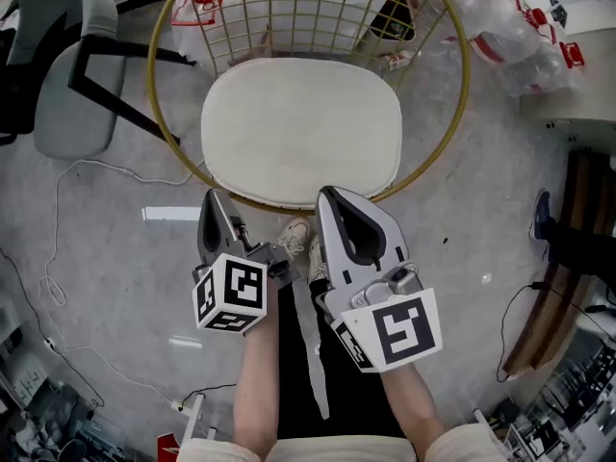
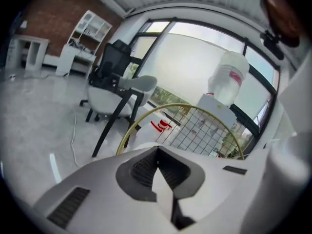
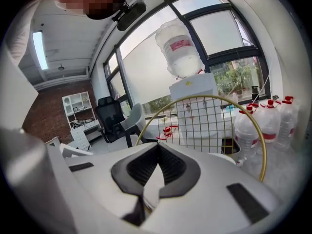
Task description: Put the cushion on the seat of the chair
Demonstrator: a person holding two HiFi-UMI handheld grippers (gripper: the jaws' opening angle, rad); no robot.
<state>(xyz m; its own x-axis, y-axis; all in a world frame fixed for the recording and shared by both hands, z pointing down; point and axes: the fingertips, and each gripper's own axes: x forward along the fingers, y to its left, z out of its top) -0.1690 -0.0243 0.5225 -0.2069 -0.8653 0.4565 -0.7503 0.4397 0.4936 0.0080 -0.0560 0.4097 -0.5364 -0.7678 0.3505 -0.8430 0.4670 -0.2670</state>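
Note:
A cream cushion [image 1: 300, 128] lies flat on the seat of the round gold wire chair [image 1: 157, 104], filling most of the seat. Both grippers hover just in front of the chair's near rim, apart from the cushion. My left gripper [image 1: 214, 196] is shut with nothing between its jaws. My right gripper [image 1: 327, 193] is beside it and also shut and empty. In the left gripper view the closed jaws [image 2: 157, 148] point at the chair's gold rim [image 2: 146, 115]. In the right gripper view the closed jaws [image 3: 158, 145] face the wire back [image 3: 204, 116].
A grey office chair [image 1: 63, 65] stands at the left. Large water bottles [image 1: 510, 27] are piled at the back right, and a water dispenser [image 3: 183, 52] stands behind the chair. A white cable [image 1: 58, 219] runs over the floor at the left. Dark furniture [image 1: 577, 248] is at the right.

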